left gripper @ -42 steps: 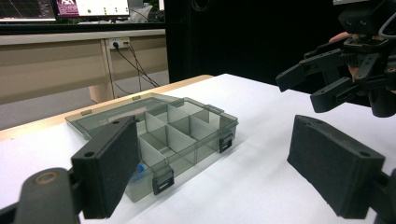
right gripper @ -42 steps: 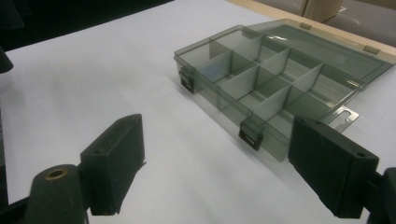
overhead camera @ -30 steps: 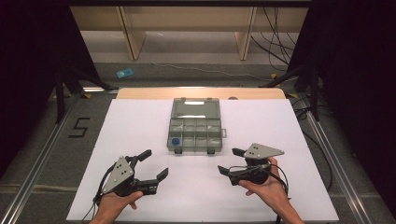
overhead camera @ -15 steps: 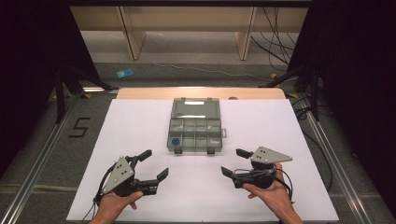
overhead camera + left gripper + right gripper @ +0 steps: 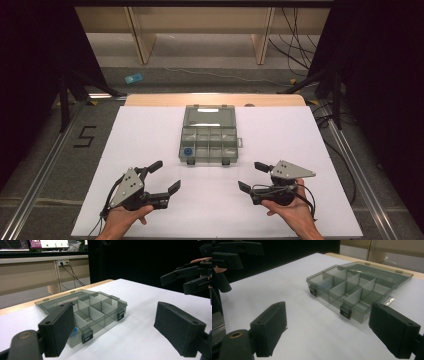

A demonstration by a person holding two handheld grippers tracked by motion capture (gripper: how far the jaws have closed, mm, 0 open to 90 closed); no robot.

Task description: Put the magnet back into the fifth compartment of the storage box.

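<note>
- White surface (image 5: 150, 130) with a bare wood edge (image 5: 215, 99) along the side far from the fingers.
- Grey floor (image 5: 200, 75) past that, with a small blue thing (image 5: 133, 78) lying on it.
- Light wooden furniture legs (image 5: 141, 35) further back.
- Black curtains (image 5: 30, 60) on both sides.
- Cables (image 5: 295, 40) trail across the floor.
- Black "5" (image 5: 85, 136) marked beside the surface.
- Monitors (image 5: 42, 243) glow on a desk.

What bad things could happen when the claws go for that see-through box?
The organizer box lies open with its lid folded flat behind it. It looks light, so a push from the left claw or right claw might slide it on the smooth white table instead of gripping it. A small blue piece sits in a front corner compartment; tipping the box could spill it. The front latches hang loose and could snag.
</note>
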